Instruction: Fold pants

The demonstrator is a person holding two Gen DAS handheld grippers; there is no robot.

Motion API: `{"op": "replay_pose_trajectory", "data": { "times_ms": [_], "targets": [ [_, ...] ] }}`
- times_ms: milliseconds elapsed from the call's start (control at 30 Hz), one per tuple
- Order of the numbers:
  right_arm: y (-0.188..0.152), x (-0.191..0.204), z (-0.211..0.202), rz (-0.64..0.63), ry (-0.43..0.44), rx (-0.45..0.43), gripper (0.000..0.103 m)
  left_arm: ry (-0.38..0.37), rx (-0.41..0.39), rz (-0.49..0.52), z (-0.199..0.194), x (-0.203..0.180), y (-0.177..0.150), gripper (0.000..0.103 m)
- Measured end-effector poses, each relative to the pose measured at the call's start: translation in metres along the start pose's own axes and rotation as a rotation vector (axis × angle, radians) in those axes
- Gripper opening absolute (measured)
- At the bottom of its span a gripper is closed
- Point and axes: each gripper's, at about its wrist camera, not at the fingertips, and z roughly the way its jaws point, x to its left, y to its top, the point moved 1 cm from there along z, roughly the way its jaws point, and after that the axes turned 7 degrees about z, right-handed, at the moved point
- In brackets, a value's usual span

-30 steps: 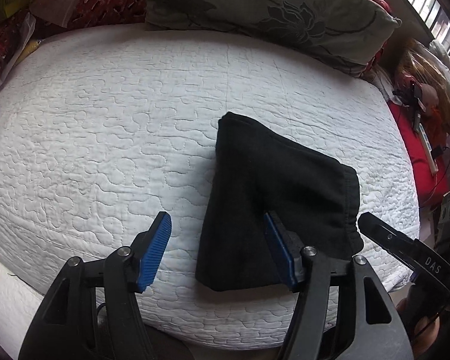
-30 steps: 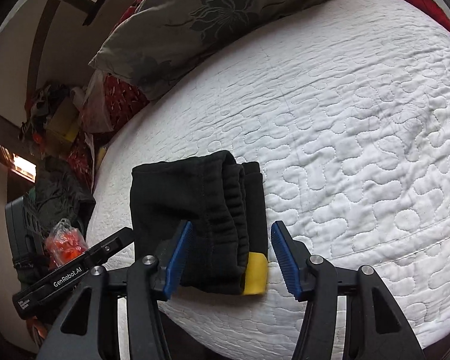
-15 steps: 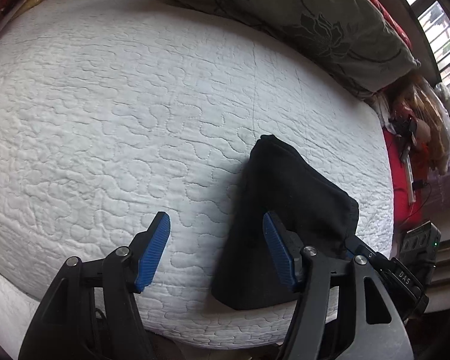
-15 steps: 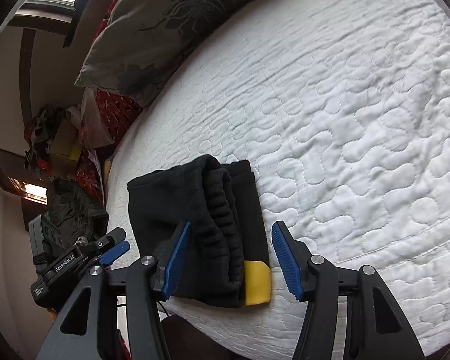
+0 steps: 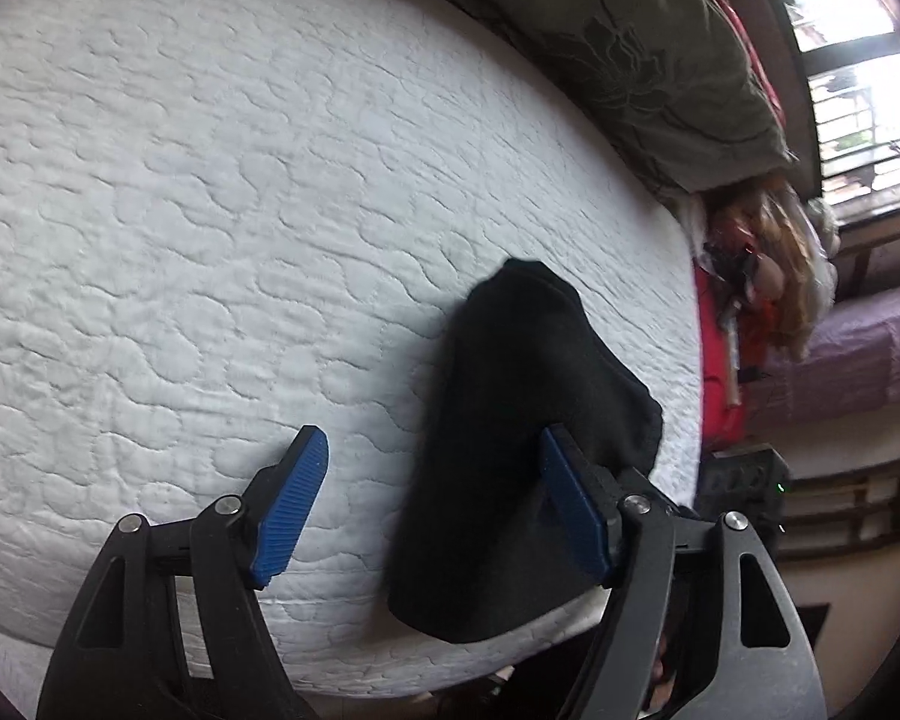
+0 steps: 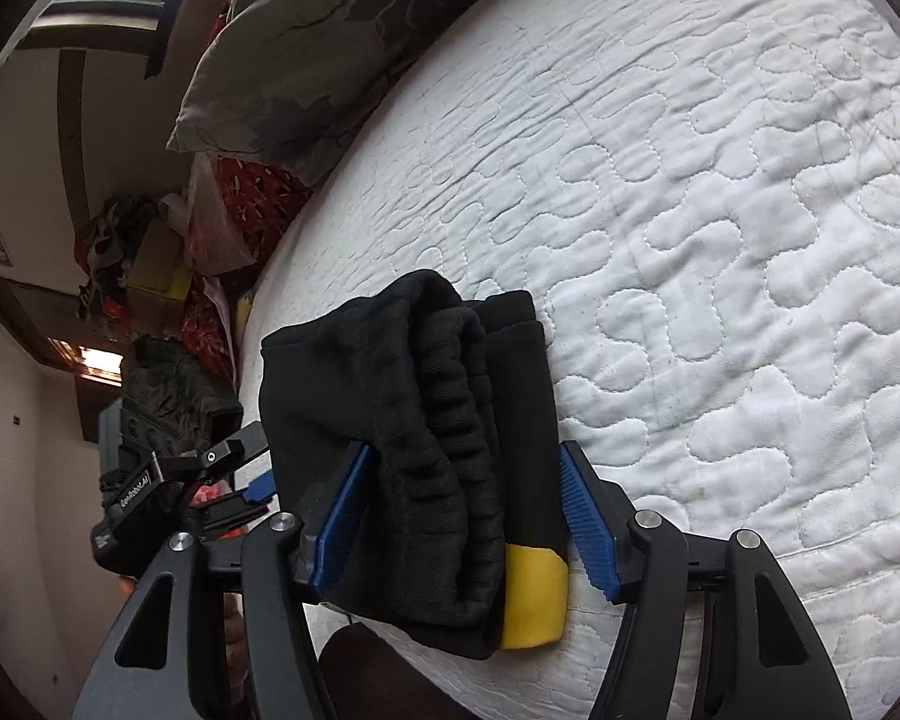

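The black pants (image 5: 522, 438) lie folded into a thick bundle near the front edge of the white quilted bed (image 5: 210, 210). In the right wrist view the bundle (image 6: 426, 420) shows its ribbed waistband and a yellow patch (image 6: 531, 597) at the near end. My left gripper (image 5: 432, 510) is open, its right finger against the bundle's side, the left finger over bare quilt. My right gripper (image 6: 459, 525) is open and straddles the near end of the bundle. The left gripper also shows in the right wrist view (image 6: 234, 480), beside the bundle.
A grey flowered pillow (image 5: 630, 54) lies along the far side of the bed; it also shows in the right wrist view (image 6: 330, 42). Red cloth and clutter (image 5: 744, 312) sit beyond the bed's right edge. Piled items (image 6: 168, 252) stand off the bed's left side.
Both grippers have moved in closer to the bundle and lower. The right gripper now has the bundle's near end between its fingers. Both stay open.
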Motion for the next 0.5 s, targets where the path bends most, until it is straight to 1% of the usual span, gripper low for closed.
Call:
{"op": "replay_pose_trajectory", "data": {
  "times_ms": [100,133,167,200,233,400,467,500],
  "targets": [
    [0.001,-0.005,0.0,0.021,0.016,0.005,0.064,-0.021,0.062,0.087,0.014,-0.014,-0.005,0.072],
    [0.001,-0.005,0.0,0.024,0.019,0.004,0.064,-0.007,0.078,0.119,0.018,-0.02,-0.006,0.072],
    [0.001,-0.005,0.001,0.023,0.021,0.002,0.065,0.026,0.085,0.153,0.023,-0.026,-0.007,0.072],
    [0.001,-0.004,0.001,0.021,0.022,0.001,0.065,0.048,0.082,0.177,0.027,-0.03,-0.007,0.072],
    [0.001,-0.004,0.001,0.018,0.023,0.001,0.065,0.051,0.079,0.185,0.028,-0.032,-0.006,0.072],
    [0.001,-0.009,0.002,0.033,0.047,-0.009,0.065,0.006,0.081,0.1,0.032,-0.03,0.0,0.072],
    [0.0,-0.007,0.003,0.02,0.023,-0.018,0.062,-0.002,0.088,0.077,0.035,-0.031,0.001,0.072],
    [-0.002,-0.005,0.003,0.007,-0.005,-0.025,0.056,-0.009,0.093,0.067,0.037,-0.033,0.001,0.059]
  ]
}}
